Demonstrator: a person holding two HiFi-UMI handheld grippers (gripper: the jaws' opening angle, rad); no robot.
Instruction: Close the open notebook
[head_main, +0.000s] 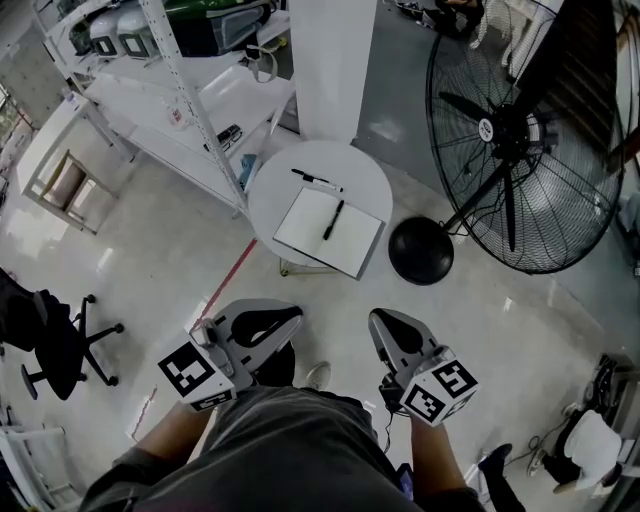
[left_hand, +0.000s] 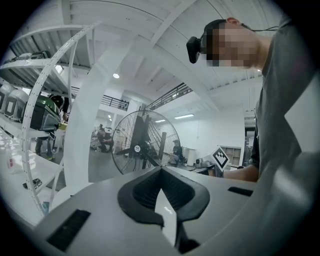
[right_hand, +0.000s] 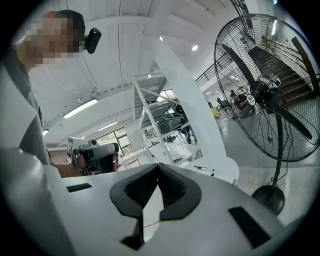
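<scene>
The open notebook (head_main: 328, 232) lies with white pages up on a small round white table (head_main: 372, 178), and a black pen (head_main: 333, 219) rests across it. A second black marker (head_main: 316, 180) lies on the table behind the notebook. Both grippers hover low by my body, well short of the table. My left gripper (head_main: 296, 314) is shut with nothing in it, its tips meeting (left_hand: 160, 168). My right gripper (head_main: 375, 316) is also shut and empty (right_hand: 159, 165). The right gripper view shows the table edge (right_hand: 222, 167) beyond its jaws; the notebook is hidden there.
A large black floor fan (head_main: 515, 130) stands right of the table, its round base (head_main: 421, 250) next to the table's edge. A white pillar (head_main: 330, 60) rises behind the table, white shelving (head_main: 185, 100) to the left. A black office chair (head_main: 55, 345) sits far left.
</scene>
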